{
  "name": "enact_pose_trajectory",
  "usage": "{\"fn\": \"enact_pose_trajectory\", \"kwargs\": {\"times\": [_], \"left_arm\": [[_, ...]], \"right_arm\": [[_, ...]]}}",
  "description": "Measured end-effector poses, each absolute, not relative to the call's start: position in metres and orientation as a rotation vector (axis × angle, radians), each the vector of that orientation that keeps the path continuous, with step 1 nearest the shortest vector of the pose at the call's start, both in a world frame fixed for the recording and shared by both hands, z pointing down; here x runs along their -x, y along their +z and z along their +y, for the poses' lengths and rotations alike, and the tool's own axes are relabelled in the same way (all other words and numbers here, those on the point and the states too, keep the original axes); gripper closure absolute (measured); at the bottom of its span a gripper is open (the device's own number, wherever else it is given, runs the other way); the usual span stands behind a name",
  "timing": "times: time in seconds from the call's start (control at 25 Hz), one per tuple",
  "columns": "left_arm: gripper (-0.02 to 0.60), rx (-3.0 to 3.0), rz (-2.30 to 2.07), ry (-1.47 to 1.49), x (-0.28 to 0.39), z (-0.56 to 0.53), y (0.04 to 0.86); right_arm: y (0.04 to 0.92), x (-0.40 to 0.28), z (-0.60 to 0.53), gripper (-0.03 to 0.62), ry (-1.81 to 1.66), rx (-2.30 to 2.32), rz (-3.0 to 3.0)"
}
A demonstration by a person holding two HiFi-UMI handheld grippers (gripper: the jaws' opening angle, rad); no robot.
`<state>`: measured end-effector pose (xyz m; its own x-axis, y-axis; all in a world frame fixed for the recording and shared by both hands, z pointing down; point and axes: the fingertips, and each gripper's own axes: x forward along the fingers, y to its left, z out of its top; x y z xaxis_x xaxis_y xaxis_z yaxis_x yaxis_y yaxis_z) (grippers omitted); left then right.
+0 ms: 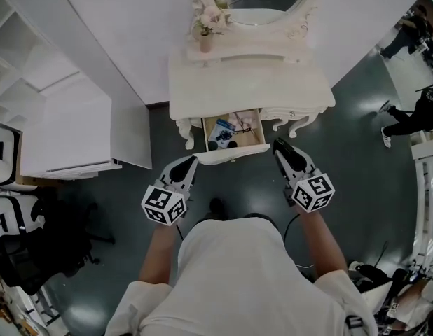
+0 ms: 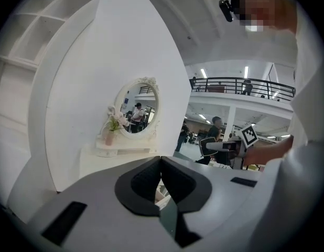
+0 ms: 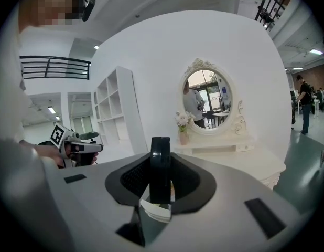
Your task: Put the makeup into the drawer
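left tongs (image 2: 161,160): pressed together | right tongs (image 3: 160,161): pinching flat glossy black makeup case (image 3: 160,175)

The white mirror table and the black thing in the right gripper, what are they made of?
The table looks like white-painted wood, smooth and matte, with carved curly legs. Its drawer shows tan wood inside. The black thing looks like hard, faintly shiny plastic; can't be sure.

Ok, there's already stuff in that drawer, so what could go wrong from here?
The dark flat case stands on edge in the right gripper, so it could pivot or slip. The open drawer already holds several items; the case may land on them and jam it.
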<state>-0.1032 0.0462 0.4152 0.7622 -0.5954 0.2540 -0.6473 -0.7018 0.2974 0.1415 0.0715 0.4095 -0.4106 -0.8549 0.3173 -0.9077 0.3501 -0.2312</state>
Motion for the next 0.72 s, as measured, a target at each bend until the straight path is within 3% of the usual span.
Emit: {"fn": "enact_pose_trajectory", "kwargs": {"times": [0.72], "left_arm": [[0.565,-2.557,-0.935,0.233,0.120,0.001,0.435]], "right_arm": [[0.431,-0.132,0.030,0.484,0.634,-1.621,-2.419]]}}
